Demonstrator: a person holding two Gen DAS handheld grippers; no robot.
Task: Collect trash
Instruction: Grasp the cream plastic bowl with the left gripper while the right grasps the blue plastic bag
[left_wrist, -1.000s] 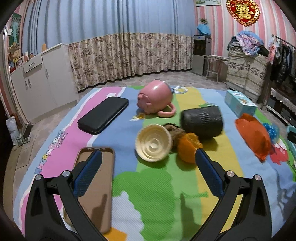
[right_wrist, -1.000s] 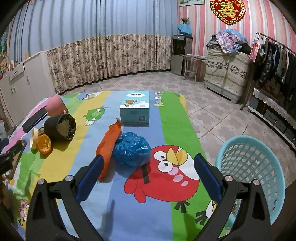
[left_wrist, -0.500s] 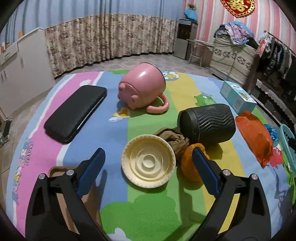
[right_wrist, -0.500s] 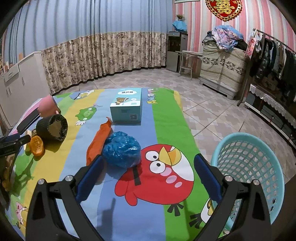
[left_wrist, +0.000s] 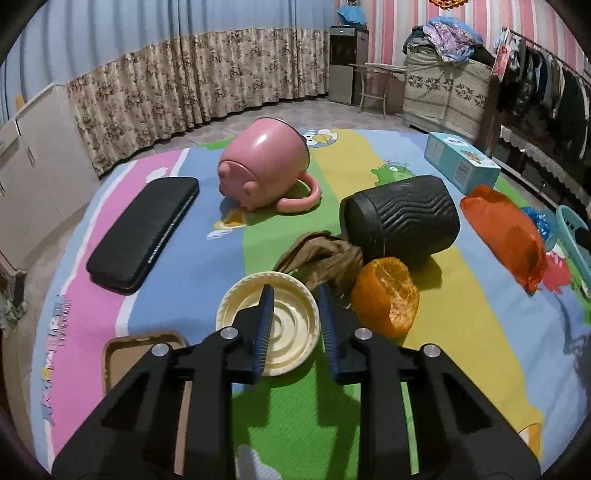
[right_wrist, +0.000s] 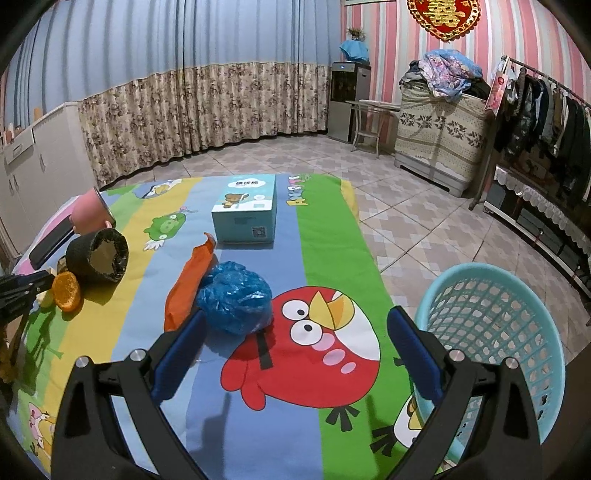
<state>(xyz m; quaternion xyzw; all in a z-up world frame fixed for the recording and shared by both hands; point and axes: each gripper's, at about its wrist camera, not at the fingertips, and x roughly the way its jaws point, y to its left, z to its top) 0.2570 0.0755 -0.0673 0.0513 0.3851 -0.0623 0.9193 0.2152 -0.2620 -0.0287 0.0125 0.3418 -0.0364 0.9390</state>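
My left gripper (left_wrist: 295, 301) hovers low over a cream round dish (left_wrist: 240, 314) on the play mat. Its jaws are closing and straddle the dish's right rim, one finger inside the dish and the other just outside it, with a gap still showing. A half orange peel (left_wrist: 386, 295) and a crumpled brown wrapper (left_wrist: 321, 256) lie just beyond. My right gripper (right_wrist: 295, 345) is open and holds nothing, above the mat near a crumpled blue bag (right_wrist: 234, 297) and an orange bag (right_wrist: 188, 280). The teal basket (right_wrist: 491, 295) stands to its right.
A tipped black ribbed cup (left_wrist: 400, 219), a pink mug (left_wrist: 264, 168) on its side, a black case (left_wrist: 144, 232) and a brown phone case (left_wrist: 125, 354) lie on the mat. A teal tissue box (right_wrist: 245, 208) sits further back. Tiled floor surrounds the mat.
My left gripper has moved forward and down over the cream dish, and its jaws have gone from wide apart to narrow around the dish's rim. The right gripper has hardly moved.
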